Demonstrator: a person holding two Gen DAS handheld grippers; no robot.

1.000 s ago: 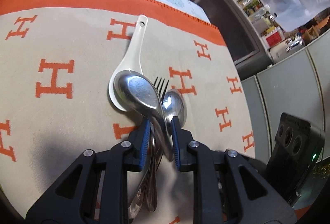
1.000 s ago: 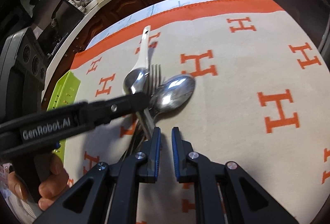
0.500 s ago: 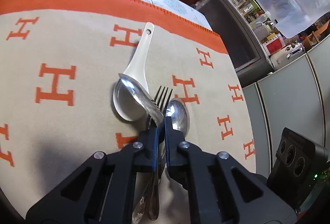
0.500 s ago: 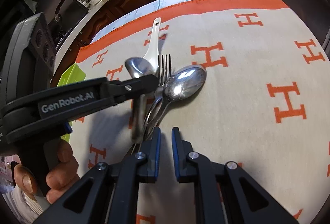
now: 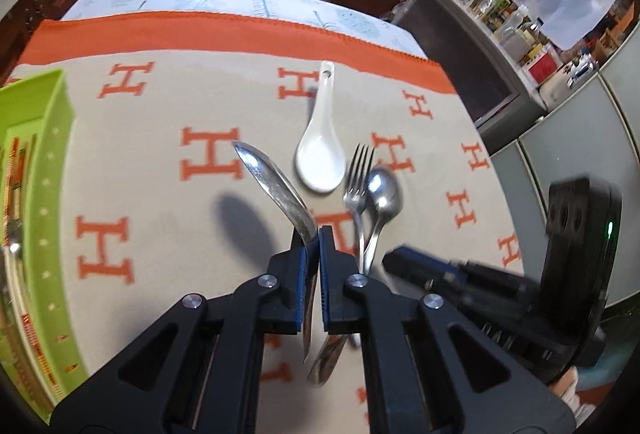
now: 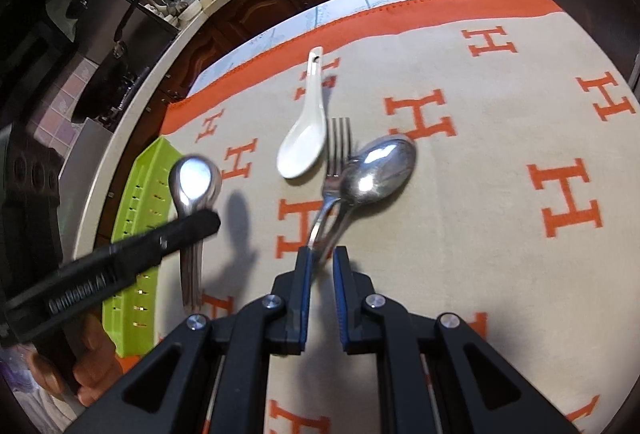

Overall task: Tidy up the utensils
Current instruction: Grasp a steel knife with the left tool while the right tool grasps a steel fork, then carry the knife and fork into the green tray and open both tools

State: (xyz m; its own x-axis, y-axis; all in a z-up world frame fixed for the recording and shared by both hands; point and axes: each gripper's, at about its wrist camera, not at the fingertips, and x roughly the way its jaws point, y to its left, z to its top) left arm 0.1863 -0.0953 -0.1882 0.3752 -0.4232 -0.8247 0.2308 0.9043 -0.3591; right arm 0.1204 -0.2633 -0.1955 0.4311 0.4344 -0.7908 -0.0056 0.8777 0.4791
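The left gripper (image 5: 313,248) is clamped on the handle of a steel spoon (image 5: 272,186), bowl forward and lifted clear of the cloth (image 5: 160,202), its shadow lying apart from it below; in the right wrist view the same spoon hangs off the table with the green tray (image 6: 140,210) just behind it. The tray sits at the left edge of the cloth, and it looks to hold cutlery already, though blur hides which slots.

The right gripper (image 6: 320,266) has its jaws a little apart, straddling the handles of the fork (image 6: 334,170) and second spoon (image 6: 378,170), which lie on the cloth with handles crossing; whether the pads touch metal I cannot tell. The white spoon (image 6: 304,130) rests just beside the fork's tines, untouched.

The step in hand, as I judge it, is carrying the lifted spoon to the tray; to do it well, keep the grip firm since a thin handle can pivot, travel level and left, line the spoon up with a slot's length, lower until the bowl is inside the wall, then release low rather than dropping. For the right side, close on one handle only, preferably the fork's, which lies on top; pinching both risks one slipping out midway.
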